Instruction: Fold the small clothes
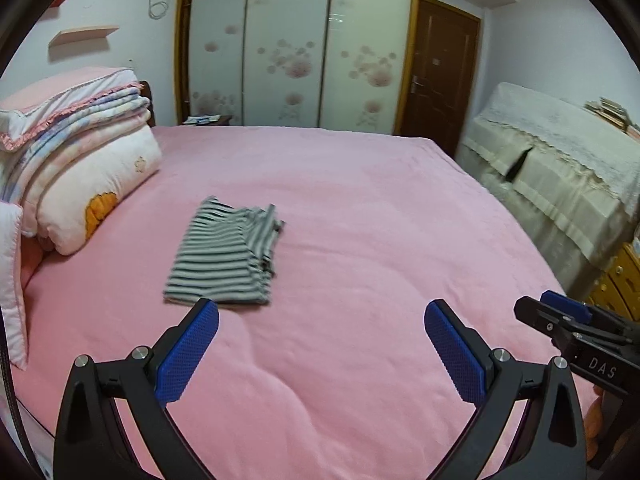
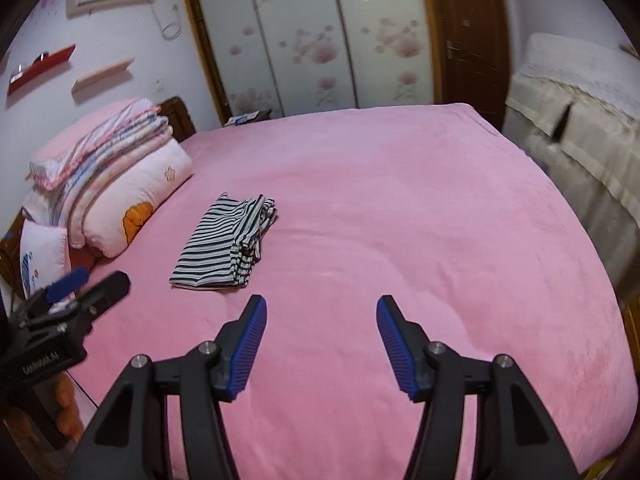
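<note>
A small black-and-white striped garment [image 1: 226, 254] [image 2: 226, 242] lies folded on the pink bed [image 1: 380, 220] [image 2: 400, 208], left of the middle. My left gripper [image 1: 320, 312] hovers above the bed, nearer me than the garment, its blue-padded jaws wide apart and empty. My right gripper [image 2: 320, 308] is also above the bed, to the right of the garment's near edge, open with nothing between its pads. Each gripper shows in the other's view: the right gripper [image 1: 560, 312] at the right edge, the left gripper [image 2: 88, 284] at the left edge.
Stacked pillows and a folded quilt [image 1: 80, 168] [image 2: 116, 184] sit at the bed's left end. A cloth-covered piece of furniture [image 1: 560, 160] [image 2: 580, 120] stands right of the bed. Wardrobe doors [image 1: 296, 48] and a brown door [image 1: 440, 68] are behind. Wooden drawers [image 1: 616, 280] stand at right.
</note>
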